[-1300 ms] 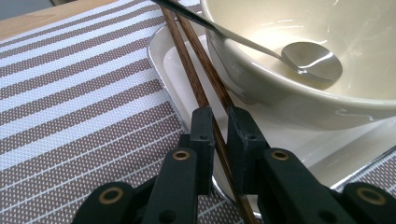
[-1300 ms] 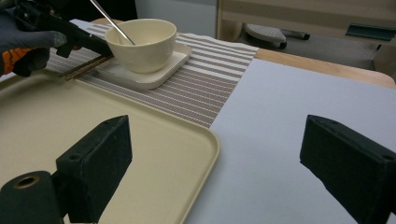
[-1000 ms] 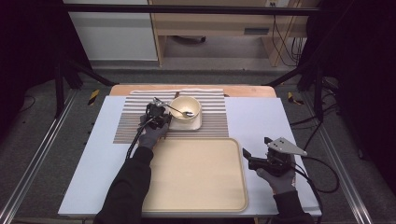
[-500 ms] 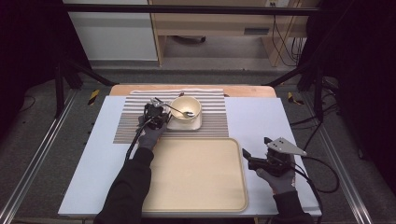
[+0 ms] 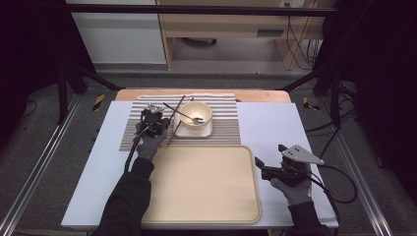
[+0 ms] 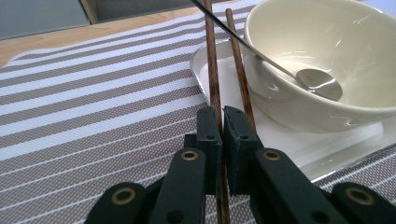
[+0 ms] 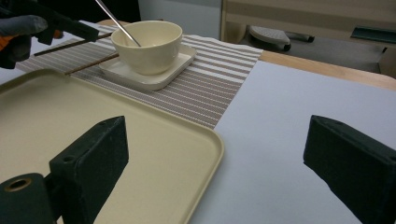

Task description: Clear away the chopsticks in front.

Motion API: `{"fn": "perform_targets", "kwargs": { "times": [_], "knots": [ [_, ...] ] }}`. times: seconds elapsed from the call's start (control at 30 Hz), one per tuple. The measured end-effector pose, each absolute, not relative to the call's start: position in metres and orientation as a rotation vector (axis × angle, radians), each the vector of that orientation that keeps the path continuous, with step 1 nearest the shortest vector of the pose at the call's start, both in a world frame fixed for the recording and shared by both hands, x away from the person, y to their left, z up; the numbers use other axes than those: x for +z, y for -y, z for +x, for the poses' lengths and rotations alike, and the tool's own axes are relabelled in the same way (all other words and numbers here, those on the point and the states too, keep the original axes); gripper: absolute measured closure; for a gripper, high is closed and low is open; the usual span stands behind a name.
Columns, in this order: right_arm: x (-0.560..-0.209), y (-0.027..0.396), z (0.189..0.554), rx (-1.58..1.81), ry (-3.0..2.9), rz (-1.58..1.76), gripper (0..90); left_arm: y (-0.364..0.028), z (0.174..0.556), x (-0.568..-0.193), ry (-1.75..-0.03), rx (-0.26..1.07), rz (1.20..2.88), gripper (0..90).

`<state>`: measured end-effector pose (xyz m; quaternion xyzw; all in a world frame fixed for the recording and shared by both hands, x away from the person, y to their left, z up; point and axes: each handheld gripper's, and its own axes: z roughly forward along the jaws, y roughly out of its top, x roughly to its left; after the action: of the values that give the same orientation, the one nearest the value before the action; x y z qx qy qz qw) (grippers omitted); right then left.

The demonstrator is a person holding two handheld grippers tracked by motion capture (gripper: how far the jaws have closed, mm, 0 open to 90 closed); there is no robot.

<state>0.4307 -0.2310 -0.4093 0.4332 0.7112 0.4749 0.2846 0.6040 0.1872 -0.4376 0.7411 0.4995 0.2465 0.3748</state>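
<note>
Left gripper view: left gripper (image 6: 222,122) clamps one chopstick (image 6: 212,70), 2nd chopstick (image 6: 238,51) loose at bowl (image 6: 327,60) 9 o'clock; pickup step, next lift clear toward tray (image 5: 196,187); right gripper (image 7: 224,154) wide open, idle.

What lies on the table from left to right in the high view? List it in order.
left gripper → bowl → right gripper. The tray and the striped mat span too wide to place.

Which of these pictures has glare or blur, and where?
Left gripper view: glare on the bowl rim and spoon; the left gripper blurs toward the bottom edge. Right gripper view: the right gripper looks soft. High view: dark surroundings, evenly lit tray.
</note>
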Motion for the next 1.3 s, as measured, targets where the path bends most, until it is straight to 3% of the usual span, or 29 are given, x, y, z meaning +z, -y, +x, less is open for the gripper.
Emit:
{"fn": "perform_targets", "kwargs": {
  "times": [0.53,1.3],
  "knots": [
    [-0.406,0.232,0.429,1.301,-1.890,1.154,6.3,-0.223,0.565,-0.420,-1.296,0.658,1.831,85.1],
    [-0.404,0.232,0.426,1.319,-1.892,1.148,6.2,-0.241,0.498,-0.415,-1.264,0.696,1.813,85.1]
  ]
}}
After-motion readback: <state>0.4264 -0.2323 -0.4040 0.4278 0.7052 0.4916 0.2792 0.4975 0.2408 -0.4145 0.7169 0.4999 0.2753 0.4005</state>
